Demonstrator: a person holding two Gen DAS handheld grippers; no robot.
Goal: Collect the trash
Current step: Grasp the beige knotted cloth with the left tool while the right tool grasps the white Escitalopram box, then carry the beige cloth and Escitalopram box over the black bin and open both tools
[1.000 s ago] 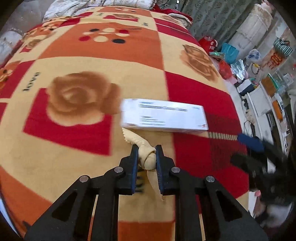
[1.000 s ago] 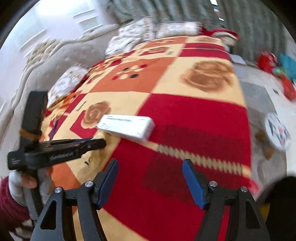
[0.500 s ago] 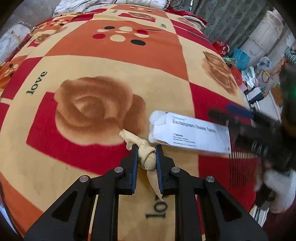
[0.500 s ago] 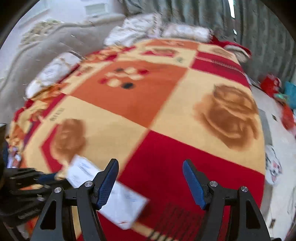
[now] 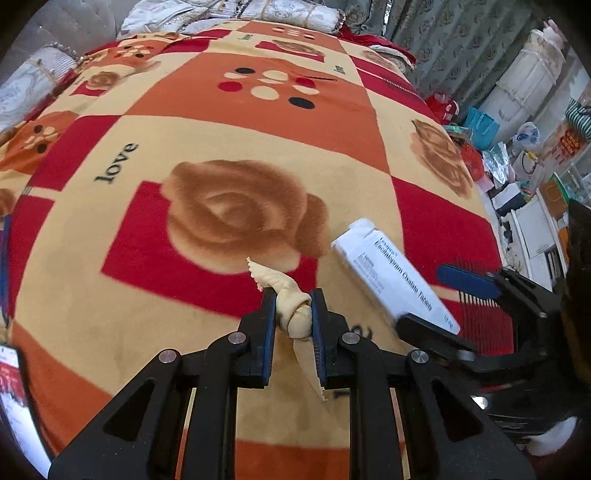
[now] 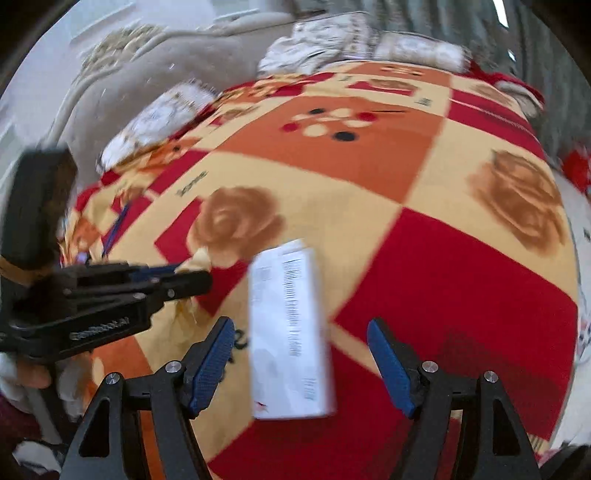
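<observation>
A twisted beige wrapper (image 5: 293, 312) is clamped between the two fingers of the left hand-held gripper (image 5: 293, 317), with one pointed end sticking out ahead of the fingertips and the other hanging down behind them, above a blanket (image 5: 229, 147) patterned with red, orange and cream squares, brown roses and the word "love". The blanket is spread over a bed. A white medicine box (image 6: 288, 332) is seen lying flat on the blanket, just to the right of the wrapper in the left wrist view. In the right wrist view the box is framed lengthwise between the blue pads (image 6: 210, 365) of the right hand-held gripper (image 6: 301, 363), whose fingers are held wide apart on either side of it with a gap to each pad, so nothing is gripped. Whether the pads are at the level of the box or above it cannot be told. Pillows (image 5: 295, 13) are lined up at the far end of the bed.
</observation>
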